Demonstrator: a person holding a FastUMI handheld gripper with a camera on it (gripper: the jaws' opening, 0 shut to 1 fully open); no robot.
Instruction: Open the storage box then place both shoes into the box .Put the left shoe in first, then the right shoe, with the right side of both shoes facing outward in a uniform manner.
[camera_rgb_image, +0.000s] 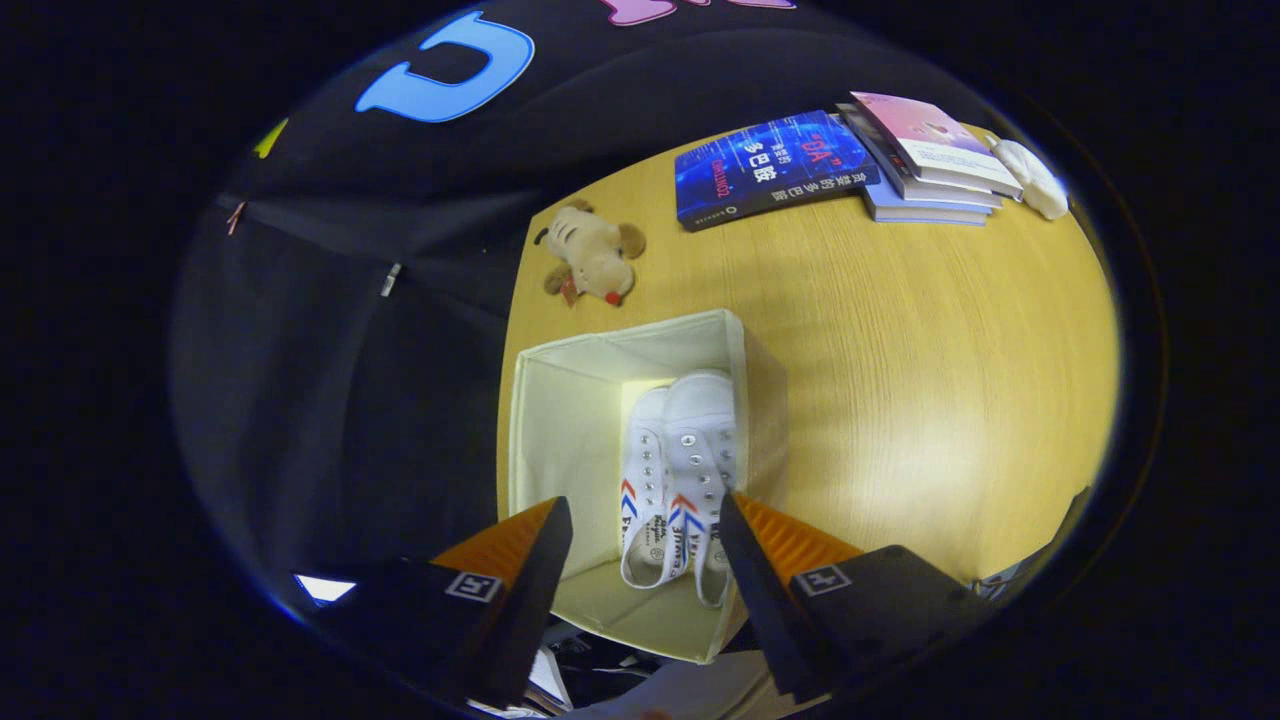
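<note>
Now hovering wide open and empty above the cream fabric storage box (560, 420): the black-and-orange claw (645, 545), fingers parted over the open top. Inside, standing together against the box's right wall, two white canvas lace-up shoes (675, 470) with red-and-blue chevrons, set side by side, seemingly to match facing. Beyond on the pale wooden desk (900, 380): a tan plush dog (590, 255), a blue hardcover book (770, 165), a small book stack (925, 160). Placement apparently complete.
</note>
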